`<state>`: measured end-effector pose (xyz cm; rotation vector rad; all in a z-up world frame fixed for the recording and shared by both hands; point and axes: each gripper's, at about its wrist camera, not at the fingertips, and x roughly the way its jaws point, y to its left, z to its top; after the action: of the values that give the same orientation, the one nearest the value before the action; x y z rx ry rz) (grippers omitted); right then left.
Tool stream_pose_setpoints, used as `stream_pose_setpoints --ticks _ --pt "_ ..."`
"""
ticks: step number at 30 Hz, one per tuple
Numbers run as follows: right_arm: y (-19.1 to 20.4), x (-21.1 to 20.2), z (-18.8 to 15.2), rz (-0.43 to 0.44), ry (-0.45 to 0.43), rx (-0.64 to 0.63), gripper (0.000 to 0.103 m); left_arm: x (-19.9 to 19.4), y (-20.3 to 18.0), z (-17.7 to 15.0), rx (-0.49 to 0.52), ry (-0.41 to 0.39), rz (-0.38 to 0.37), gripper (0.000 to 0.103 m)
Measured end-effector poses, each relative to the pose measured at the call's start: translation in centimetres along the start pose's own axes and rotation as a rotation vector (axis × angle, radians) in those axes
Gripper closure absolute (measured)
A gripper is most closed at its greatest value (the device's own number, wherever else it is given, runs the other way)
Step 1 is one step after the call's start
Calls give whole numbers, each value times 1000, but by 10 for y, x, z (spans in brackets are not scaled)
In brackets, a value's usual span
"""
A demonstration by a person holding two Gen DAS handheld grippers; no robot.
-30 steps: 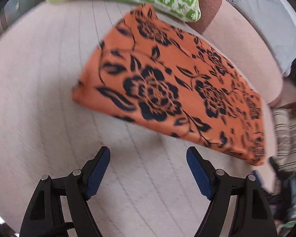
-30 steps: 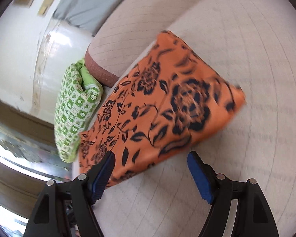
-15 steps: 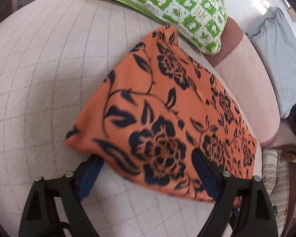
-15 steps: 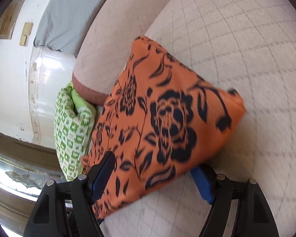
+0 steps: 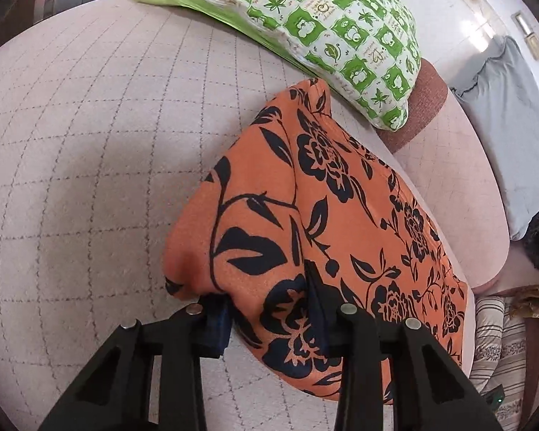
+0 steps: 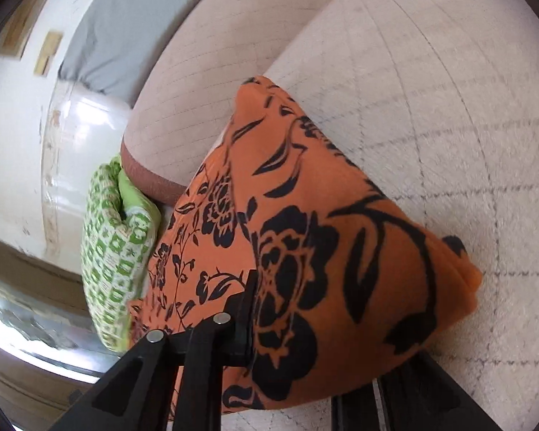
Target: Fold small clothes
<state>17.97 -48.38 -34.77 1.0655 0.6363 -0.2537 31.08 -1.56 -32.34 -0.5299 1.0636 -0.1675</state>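
A green-and-white patterned pillow point(image 5: 327, 28) lies at the far edge of a pale quilted cushion point(image 5: 90, 151). Right of it, a bolster point(image 5: 452, 183) with a brown end runs along the back, a grey cloth point(image 5: 514, 115) draped behind against a white wall point(image 6: 14, 115).

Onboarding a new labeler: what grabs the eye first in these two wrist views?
The orange cloth with black flowers dominates both views, lying folded on the pale quilted cushion. Each gripper is closed on its near edge: the left gripper near one corner, the right gripper with cloth draped over one finger. Behind the cloth, a green-and-white patterned pillow rests against the sofa back.
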Motion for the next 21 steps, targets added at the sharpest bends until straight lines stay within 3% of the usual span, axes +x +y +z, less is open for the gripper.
stream_pose_setpoints --ticks 2,3,4,6,7,8,9,14,21 --pt "0 1 -1 5 6 0 85 5 1 -1 -15 -2 -45 43" --pt "-5 2 -1 15 16 27 84 3 3 -2 -23 -7 -76 37" --pt "-11 3 -1 40 18 66 84 3 2 -2 -30 -13 -105 32" --pt "-15 2 -3 58 4 92 83 5 1 -1 -32 -14 -108 32" --pt "-14 2 -4 48 -2 81 82 6 2 -1 -35 -19 -110 38" --pt "-12 2 -5 43 -7 68 83 5 4 0 -45 -29 -95 62" --pt "-9 3 -5 36 -12 40 82 4 7 0 -53 -33 -71 71" --pt "5 -1 -4 -15 -26 -28 87 1 13 2 -90 -26 -106 81" --pt "41 -30 -13 -28 -104 -176 89 -32 6 -5 -50 -86 -109 84"
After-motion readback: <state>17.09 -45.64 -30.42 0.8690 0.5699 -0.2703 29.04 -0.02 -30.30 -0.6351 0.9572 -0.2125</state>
